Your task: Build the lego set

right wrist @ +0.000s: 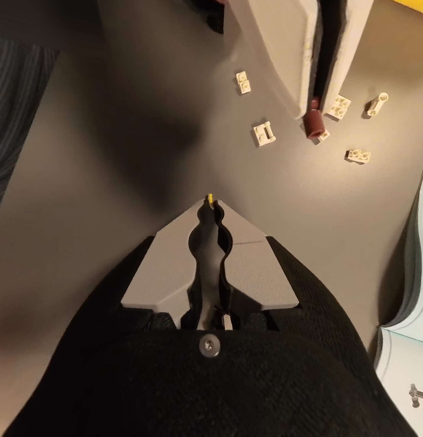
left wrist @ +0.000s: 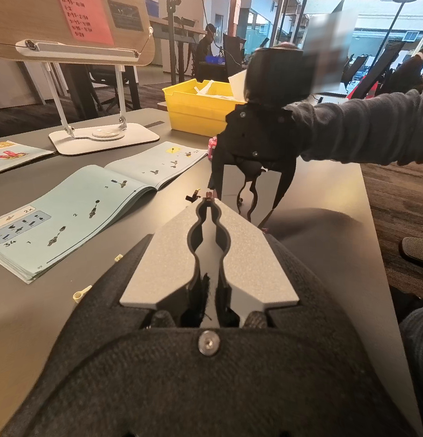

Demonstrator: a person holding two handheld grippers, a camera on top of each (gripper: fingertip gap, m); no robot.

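Observation:
My left gripper point(left wrist: 208, 201) is shut on a small dark red cylindrical piece point(left wrist: 208, 195) at its fingertips, low over the dark table point(left wrist: 324, 236). In the right wrist view the left gripper point(right wrist: 312, 111) comes in from the top right with the dark red piece point(right wrist: 314, 125) sticking out of its tips. My right gripper point(right wrist: 211, 202) is shut on a tiny yellow piece point(right wrist: 209, 198). In the left wrist view the right gripper point(left wrist: 244, 212) points down just right of my left fingertips. A small black assembly with a yellow tip point(left wrist: 193, 195) lies just left of them.
Several cream bricks point(right wrist: 264, 133) lie on the table around the left gripper's tip. An open pale blue booklet point(left wrist: 75, 212) lies at the left, a white stand point(left wrist: 104, 139) and a yellow bin point(left wrist: 196, 104) behind it. A person's sleeve point(left wrist: 359, 134) reaches in from the right. My right fingertips sit around 10 centimetres from my left ones.

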